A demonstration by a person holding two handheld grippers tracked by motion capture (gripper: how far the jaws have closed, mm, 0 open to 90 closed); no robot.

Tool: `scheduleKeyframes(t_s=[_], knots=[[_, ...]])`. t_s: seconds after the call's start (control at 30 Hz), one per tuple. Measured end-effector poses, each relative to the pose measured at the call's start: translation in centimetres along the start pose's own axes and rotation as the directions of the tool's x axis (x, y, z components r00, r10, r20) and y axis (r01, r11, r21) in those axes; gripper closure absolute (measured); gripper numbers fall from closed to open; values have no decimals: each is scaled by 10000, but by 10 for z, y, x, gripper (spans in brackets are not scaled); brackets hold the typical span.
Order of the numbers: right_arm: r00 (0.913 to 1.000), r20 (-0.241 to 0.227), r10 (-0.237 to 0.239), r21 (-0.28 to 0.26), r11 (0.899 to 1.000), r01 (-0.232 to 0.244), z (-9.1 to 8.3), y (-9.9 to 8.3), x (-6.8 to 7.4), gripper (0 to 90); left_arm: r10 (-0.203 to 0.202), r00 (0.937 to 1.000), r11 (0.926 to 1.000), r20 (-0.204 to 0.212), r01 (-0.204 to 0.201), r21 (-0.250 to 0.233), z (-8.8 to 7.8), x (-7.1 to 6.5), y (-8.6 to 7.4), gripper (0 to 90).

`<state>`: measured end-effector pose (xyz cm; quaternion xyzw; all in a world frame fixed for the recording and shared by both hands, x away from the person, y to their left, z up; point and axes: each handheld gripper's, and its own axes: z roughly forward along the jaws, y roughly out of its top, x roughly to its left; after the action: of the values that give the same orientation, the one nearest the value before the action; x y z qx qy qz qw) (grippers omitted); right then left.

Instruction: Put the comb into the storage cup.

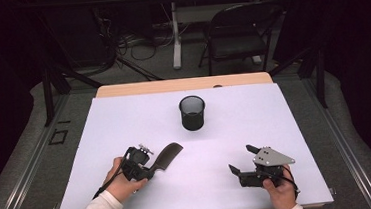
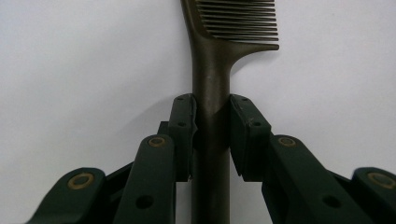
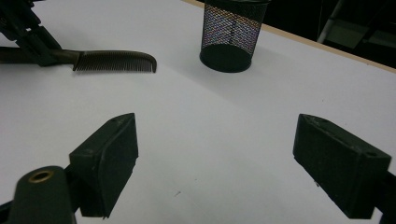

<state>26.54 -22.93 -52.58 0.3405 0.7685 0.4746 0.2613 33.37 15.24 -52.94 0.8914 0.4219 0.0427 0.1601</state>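
A dark brown comb (image 1: 168, 155) lies low over the white table sheet at the front left. My left gripper (image 1: 151, 168) is shut on the comb's handle (image 2: 211, 93); both pads press its sides, and the teeth (image 2: 238, 21) point away beyond the jaws. A black mesh cup (image 1: 192, 112) stands upright and empty near the table's middle back. My right gripper (image 1: 241, 159) rests at the front right, jaws wide open with nothing between them. From the right gripper view the comb (image 3: 114, 61) lies to the left and the mesh cup (image 3: 231, 35) stands ahead.
The white sheet (image 1: 275, 122) covers most of the wooden table. Beyond the far edge stand a black folding chair (image 1: 240, 32) and a white table leg (image 1: 175, 35), with cables on the floor.
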Motion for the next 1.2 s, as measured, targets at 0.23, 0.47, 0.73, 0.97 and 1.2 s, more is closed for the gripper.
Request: scheduleKeyframes(t_s=[0.23, 0.47, 0.73, 0.97, 1.2], knots=[[10000, -9, -32, 6, 10000, 32, 1, 0, 0, 139, 34, 10000, 10000, -20, -34, 8, 0, 0, 0, 723], [10000, 1, -57, -4, 10000, 57, 1, 0, 0, 139, 47, 10000, 10000, -44, -47, -5, 0, 0, 0, 724], [10000, -8, -70, 29, 10000, 70, 1, 0, 0, 139, 44, 10000, 10000, -18, -44, 34, 0, 0, 0, 723], [10000, -12, -73, 46, 10000, 73, 1, 0, 0, 139, 42, 10000, 10000, -21, -42, -6, -1, 1, 0, 724], [10000, -28, -72, 60, 10000, 72, 2, 0, 1, 139, -6, 10000, 10000, -22, 6, -55, -3, 1, 0, 724]])
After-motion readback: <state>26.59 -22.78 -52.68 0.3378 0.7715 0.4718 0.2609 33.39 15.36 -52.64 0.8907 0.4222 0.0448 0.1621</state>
